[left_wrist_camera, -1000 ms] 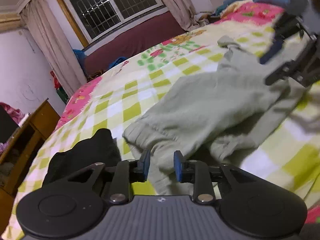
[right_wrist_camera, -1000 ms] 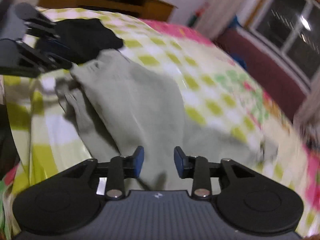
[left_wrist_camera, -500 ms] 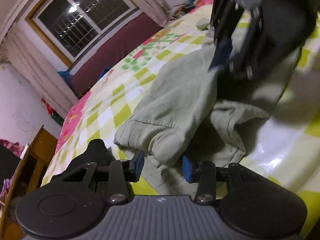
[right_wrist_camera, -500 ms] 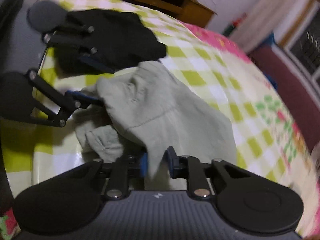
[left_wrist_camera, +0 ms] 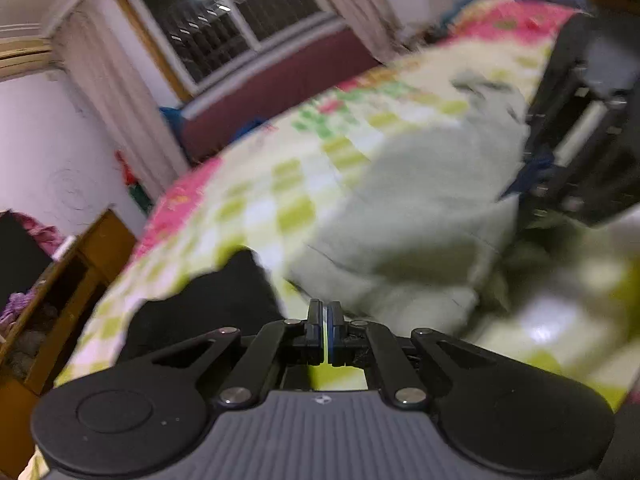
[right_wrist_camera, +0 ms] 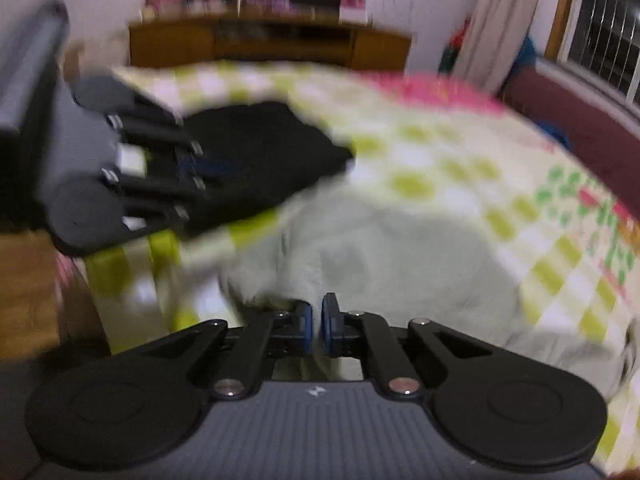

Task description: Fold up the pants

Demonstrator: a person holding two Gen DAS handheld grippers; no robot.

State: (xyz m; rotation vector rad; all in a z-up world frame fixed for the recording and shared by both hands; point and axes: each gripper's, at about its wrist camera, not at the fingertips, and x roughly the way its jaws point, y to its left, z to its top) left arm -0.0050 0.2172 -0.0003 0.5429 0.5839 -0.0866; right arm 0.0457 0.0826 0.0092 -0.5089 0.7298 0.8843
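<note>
Softly rumpled pale-green pants [left_wrist_camera: 420, 216], checked bedspread [left_wrist_camera: 280, 184]

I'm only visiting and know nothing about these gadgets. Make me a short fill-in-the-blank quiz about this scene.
1. The pants lie spread on a ___.
2. The cloth beside them is ___ in colour.
3. The right gripper is clamped on the ___.

Missing words: bed; black; pants.

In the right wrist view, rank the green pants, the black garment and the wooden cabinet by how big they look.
1. green pants, nearest the camera, so partly unsure
2. black garment
3. wooden cabinet, farthest back; close to the garment in looks
</note>
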